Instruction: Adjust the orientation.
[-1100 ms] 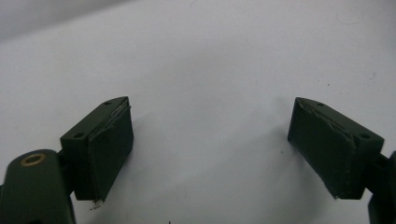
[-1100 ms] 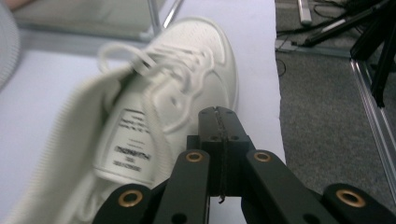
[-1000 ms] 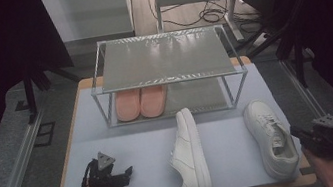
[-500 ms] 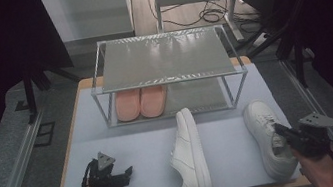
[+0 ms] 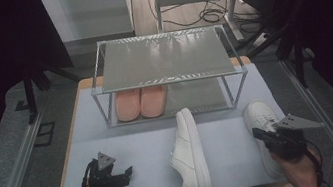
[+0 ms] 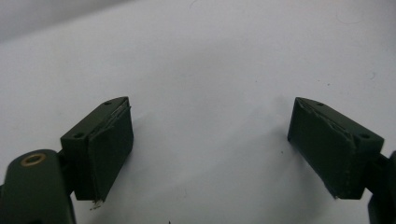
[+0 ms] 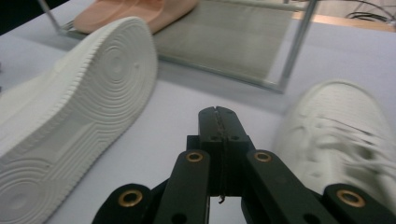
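Observation:
A white sneaker [image 5: 189,153] lies on its side mid-table, its ribbed sole [image 7: 79,116] facing my right gripper. A second white sneaker [image 5: 257,115] stands upright at the right, and its toe [image 7: 341,135] sits just right of the jaws. My right gripper [image 5: 257,134] [image 7: 218,116] is shut with nothing in it and hovers over that sneaker's rear part, pointing toward the rack. My left gripper [image 5: 124,175] [image 6: 210,140] rests low at the front left, open and empty over bare mat.
A two-tier metal rack [image 5: 164,58] stands at the back of the pale mat [image 5: 137,143]. A pair of pink slippers [image 5: 140,102] [image 7: 135,11] sits on the left of its lower shelf [image 7: 224,42]. Cables lie on the floor behind.
My right gripper has moved left from the table's right edge to over the right sneaker. The left gripper and both sneakers have stayed put.

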A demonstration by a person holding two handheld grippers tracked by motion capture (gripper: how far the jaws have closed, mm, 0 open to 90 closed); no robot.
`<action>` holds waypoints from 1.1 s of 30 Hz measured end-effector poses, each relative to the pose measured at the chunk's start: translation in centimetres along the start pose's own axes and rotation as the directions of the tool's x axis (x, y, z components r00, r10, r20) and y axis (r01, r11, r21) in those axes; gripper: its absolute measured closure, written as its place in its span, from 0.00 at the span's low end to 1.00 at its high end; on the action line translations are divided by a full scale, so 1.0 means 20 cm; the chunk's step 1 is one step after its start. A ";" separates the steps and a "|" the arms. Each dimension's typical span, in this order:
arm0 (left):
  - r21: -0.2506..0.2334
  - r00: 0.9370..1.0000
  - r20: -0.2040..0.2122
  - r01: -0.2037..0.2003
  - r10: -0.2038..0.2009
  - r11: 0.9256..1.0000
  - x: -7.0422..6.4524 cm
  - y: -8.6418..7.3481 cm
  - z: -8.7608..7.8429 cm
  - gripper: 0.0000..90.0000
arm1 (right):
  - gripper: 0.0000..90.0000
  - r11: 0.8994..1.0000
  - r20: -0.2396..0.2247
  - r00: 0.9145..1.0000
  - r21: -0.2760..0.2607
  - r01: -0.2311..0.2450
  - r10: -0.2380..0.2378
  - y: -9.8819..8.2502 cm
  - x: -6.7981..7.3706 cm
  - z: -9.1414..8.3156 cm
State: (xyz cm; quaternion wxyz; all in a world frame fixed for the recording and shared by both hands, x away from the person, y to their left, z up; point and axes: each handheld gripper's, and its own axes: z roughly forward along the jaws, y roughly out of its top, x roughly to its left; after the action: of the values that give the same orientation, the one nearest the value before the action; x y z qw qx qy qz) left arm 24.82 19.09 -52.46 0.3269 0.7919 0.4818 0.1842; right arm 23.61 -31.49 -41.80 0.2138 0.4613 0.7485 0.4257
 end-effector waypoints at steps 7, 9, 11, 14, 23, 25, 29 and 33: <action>-0.001 1.000 -0.001 -0.001 0.001 1.000 0.00 0.00 0.00 0.16 | 1.00 0.999 -0.046 0.998 0.014 0.041 -0.040 0.02 0.11 0.07; -0.001 1.000 -0.001 -0.001 0.001 1.000 0.00 0.00 0.00 0.16 | 1.00 0.998 -0.062 0.997 0.016 0.053 -0.052 0.02 0.14 0.09; -0.001 1.000 -0.001 -0.002 0.002 1.000 0.00 0.00 0.00 0.16 | 1.00 0.998 -0.078 0.995 0.020 0.063 -0.061 0.02 0.17 0.11; -0.001 1.000 -0.001 -0.002 0.002 1.000 0.00 0.00 0.00 0.16 | 1.00 0.997 -0.104 0.992 0.021 0.074 -0.072 0.02 0.21 0.15; -0.001 1.000 -0.001 -0.002 0.002 1.000 0.00 0.00 0.00 0.16 | 1.00 0.991 -0.162 0.979 0.036 0.129 -0.121 0.01 0.30 0.24; -0.001 1.000 -0.001 -0.001 0.001 1.000 0.00 0.00 0.00 0.16 | 1.00 0.991 -0.180 0.976 0.035 0.132 -0.124 0.01 0.33 0.26; -0.001 1.000 -0.001 -0.001 0.001 1.000 0.00 0.00 0.00 0.16 | 1.00 0.988 -0.220 0.966 0.029 0.150 -0.140 0.02 0.38 0.28; -0.001 1.000 -0.001 -0.001 0.001 1.000 0.00 0.00 0.00 0.16 | 1.00 0.986 -0.253 0.955 0.023 0.164 -0.153 0.04 0.42 0.30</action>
State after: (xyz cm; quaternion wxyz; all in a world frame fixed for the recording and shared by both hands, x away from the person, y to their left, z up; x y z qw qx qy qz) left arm 24.79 19.07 -52.46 0.3269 0.7918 0.4815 0.1853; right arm 24.23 -21.27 -43.91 0.1408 0.3471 0.8132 0.4454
